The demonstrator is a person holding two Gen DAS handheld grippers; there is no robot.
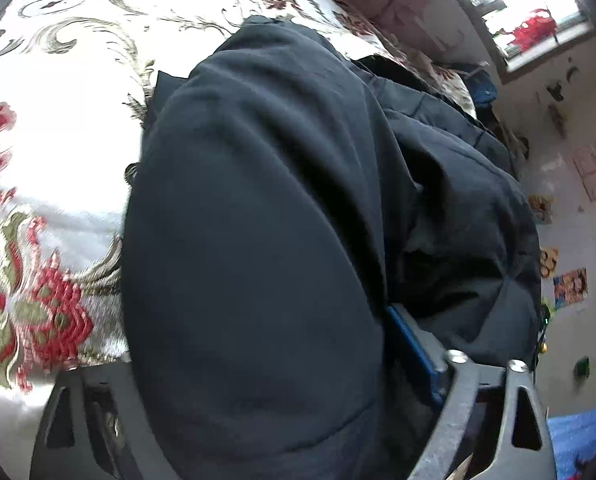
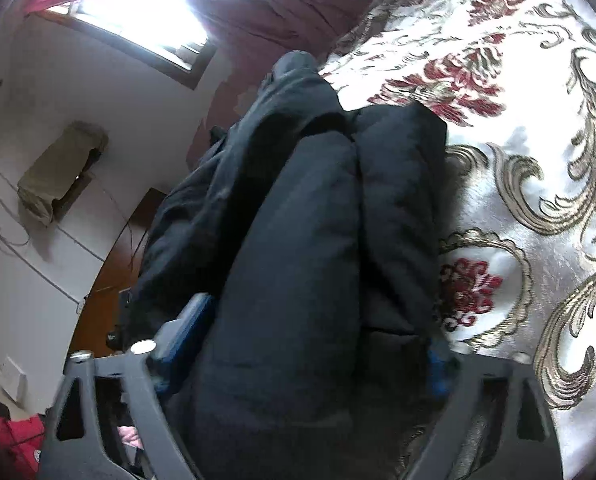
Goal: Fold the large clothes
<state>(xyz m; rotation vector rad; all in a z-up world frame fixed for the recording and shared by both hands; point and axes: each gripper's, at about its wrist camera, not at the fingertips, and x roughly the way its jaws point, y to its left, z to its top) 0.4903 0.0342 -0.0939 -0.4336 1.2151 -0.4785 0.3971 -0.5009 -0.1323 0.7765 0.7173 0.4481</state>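
Observation:
A thick dark navy garment [image 1: 257,200] lies bunched in folds on a white bedspread [image 1: 57,160] with red flowers and gold scrolls. In the left wrist view the cloth fills my left gripper [image 1: 257,332]. Its right blue pad [image 1: 412,346] presses the fabric, and its left finger is buried under the cloth. In the right wrist view the same garment [image 2: 318,220] runs away from me as a long padded roll on the bedspread [image 2: 518,160]. My right gripper [image 2: 318,320] is shut on the near end, with both blue pads [image 2: 193,320] against the cloth.
A bright window [image 1: 526,20] and a wall with stuck-on pictures [image 1: 570,280] lie to the right of the left view. In the right view, a window [image 2: 145,8], a maroon curtain [image 2: 289,0] and a brown wooden surface [image 2: 109,264] sit left of the bed.

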